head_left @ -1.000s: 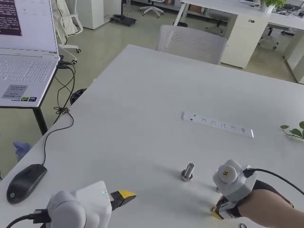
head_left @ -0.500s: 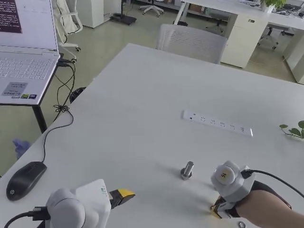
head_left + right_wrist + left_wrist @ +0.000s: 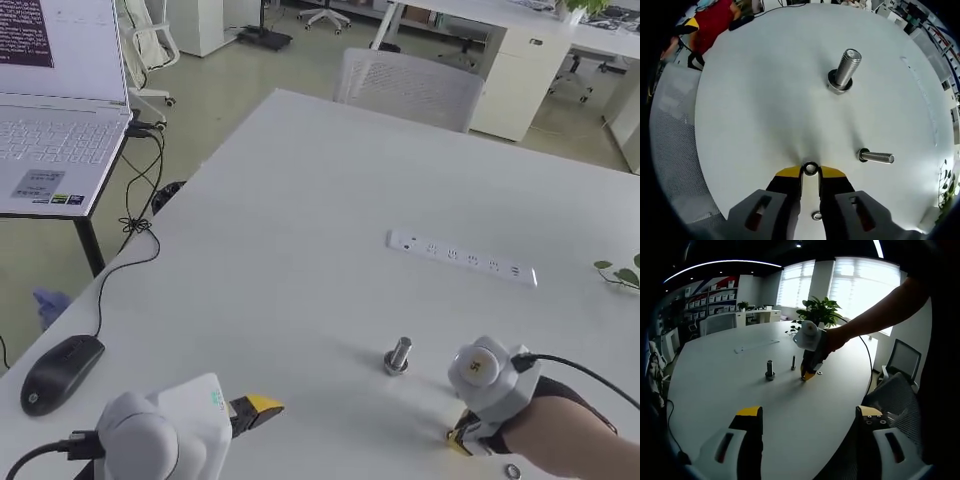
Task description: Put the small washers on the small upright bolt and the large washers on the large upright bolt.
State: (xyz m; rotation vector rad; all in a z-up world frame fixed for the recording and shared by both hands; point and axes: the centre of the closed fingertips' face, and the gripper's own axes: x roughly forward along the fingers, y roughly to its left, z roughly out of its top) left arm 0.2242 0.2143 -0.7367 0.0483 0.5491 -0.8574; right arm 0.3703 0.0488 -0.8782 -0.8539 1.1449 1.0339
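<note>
Right gripper view: right tool (image 3: 810,175) pinches a washer (image 3: 810,168) flat on the counter (image 3: 755,100), near the small bolt (image 3: 876,157). It is probably light, stiff and slippery, so grip its rim. Left tool (image 3: 808,412) gapes.

White power strip (image 3: 461,259) center-right on table (image 3: 300,220); black mouse (image 3: 60,372) lower left; open laptop (image 3: 55,110) upper left; mesh chair (image 3: 410,88) top center.
</note>
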